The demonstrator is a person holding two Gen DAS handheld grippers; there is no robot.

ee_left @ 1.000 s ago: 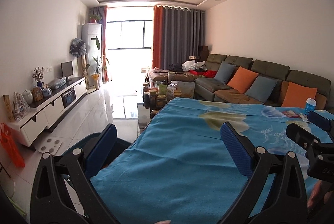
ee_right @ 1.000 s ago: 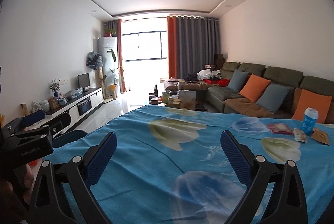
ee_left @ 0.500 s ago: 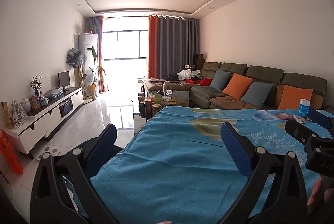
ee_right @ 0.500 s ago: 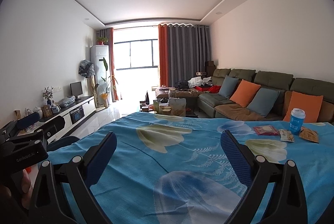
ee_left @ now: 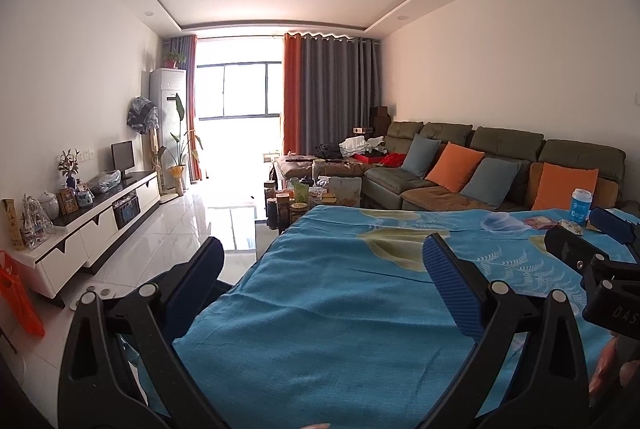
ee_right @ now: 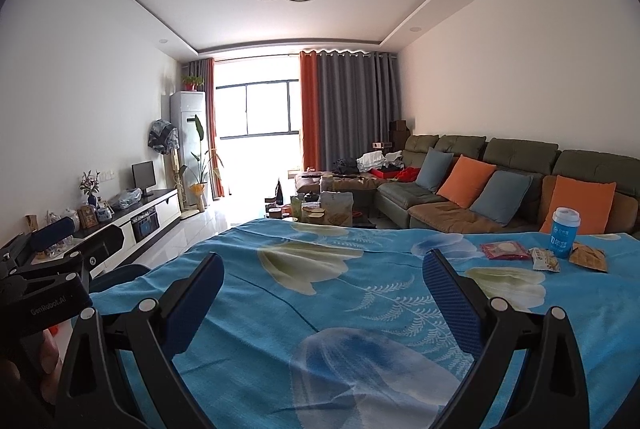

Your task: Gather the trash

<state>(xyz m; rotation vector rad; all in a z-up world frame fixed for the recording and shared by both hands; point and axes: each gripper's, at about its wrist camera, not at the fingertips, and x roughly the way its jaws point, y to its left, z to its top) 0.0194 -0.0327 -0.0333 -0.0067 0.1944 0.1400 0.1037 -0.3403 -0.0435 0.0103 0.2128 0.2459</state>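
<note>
- The left gripper point(ee_left: 324, 269) and right gripper point(ee_right: 324, 277) are held with jaws spread, nothing between them.
- A cup point(ee_right: 565, 232) and what seem to be wrappers point(ee_right: 543, 259) are seen at the tablecloth's point(ee_right: 340, 293) far right.

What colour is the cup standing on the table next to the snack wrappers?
The cup is blue with a white lid and white print, clearest in the right wrist view.

On the worktop point(ee_right: 320, 293), at its far right, a packet point(ee_right: 505, 250), a wrapper point(ee_right: 545, 260) and a snack bag point(ee_right: 588, 258) lie side by side, a cup point(ee_right: 564, 232) standing just behind them. The sofa point(ee_right: 480, 189) runs behind.
</note>
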